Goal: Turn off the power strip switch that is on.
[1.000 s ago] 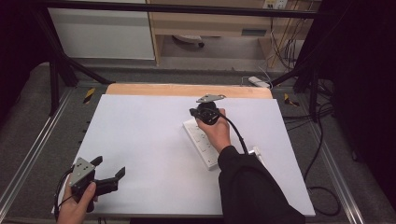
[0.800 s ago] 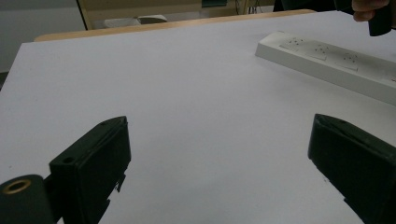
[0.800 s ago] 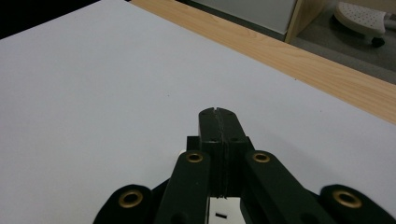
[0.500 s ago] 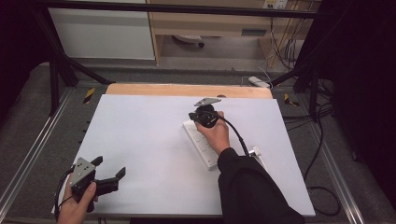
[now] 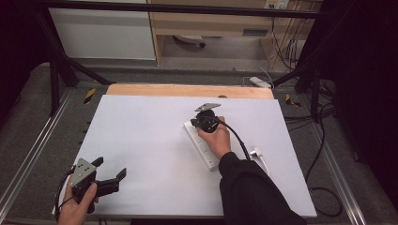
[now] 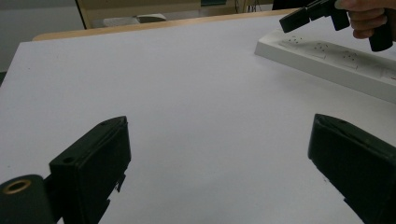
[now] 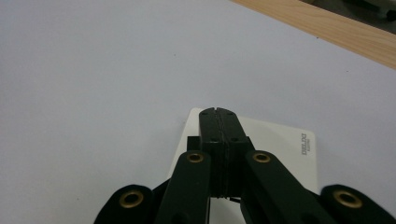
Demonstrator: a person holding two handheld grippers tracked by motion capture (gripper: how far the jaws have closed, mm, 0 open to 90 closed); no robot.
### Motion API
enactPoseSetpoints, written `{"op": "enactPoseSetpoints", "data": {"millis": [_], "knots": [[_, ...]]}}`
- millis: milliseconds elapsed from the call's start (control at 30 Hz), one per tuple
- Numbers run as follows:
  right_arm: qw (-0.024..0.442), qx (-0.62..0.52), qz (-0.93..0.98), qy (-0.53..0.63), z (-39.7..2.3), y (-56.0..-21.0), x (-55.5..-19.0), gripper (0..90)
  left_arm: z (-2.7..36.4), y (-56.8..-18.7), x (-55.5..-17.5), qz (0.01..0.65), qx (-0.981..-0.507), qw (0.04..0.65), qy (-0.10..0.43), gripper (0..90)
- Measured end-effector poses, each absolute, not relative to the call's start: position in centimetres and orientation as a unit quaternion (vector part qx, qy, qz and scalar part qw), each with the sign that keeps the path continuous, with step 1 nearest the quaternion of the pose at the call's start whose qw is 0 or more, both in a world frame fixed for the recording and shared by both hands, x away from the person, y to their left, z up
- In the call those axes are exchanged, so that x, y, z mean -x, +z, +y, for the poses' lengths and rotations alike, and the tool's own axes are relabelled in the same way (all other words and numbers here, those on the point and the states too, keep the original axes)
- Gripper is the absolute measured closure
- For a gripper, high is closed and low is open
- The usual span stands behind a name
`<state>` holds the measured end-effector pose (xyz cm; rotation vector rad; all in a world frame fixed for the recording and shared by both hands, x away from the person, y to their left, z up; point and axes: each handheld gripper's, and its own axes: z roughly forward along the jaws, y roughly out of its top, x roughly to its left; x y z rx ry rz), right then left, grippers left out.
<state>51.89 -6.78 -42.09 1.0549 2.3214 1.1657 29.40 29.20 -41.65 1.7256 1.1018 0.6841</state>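
A white power strip (image 5: 200, 146) lies slantwise on the white table (image 5: 141, 136), right of the middle. My right gripper (image 5: 193, 123) is shut with nothing between its jaws and hovers just over the strip's far end. In the right gripper view the closed jaws (image 7: 218, 113) point over that end of the strip (image 7: 289, 140), near its printed label. The left gripper view shows the right gripper (image 6: 292, 20) a little above the strip (image 6: 336, 58). My left gripper (image 5: 111, 168) rests open at the table's front left, its jaws (image 6: 219, 140) wide apart over bare table.
The strip's white plug and cable (image 5: 258, 154) lie on the table to the right of the person's sleeve (image 5: 253, 192). A wooden edge (image 5: 187, 90) runs along the table's far side. Metal rails (image 5: 28, 154) flank the table, and loose cables (image 5: 324, 140) lie on the floor at the right.
My right gripper has edged slightly nearer and lower over the strip's far end. The left gripper has stayed where it was.
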Motion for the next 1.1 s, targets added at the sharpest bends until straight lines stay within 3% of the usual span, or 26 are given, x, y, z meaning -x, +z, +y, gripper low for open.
{"op": "enactPoseSetpoints", "data": {"millis": [1100], "knots": [[0.161,-0.363,0.827,0.397,-5.97,-43.07,-51.55,90.0,29.12,-41.63,-29.38,0.447,-0.707,0.471,0.279,5.7]]}}
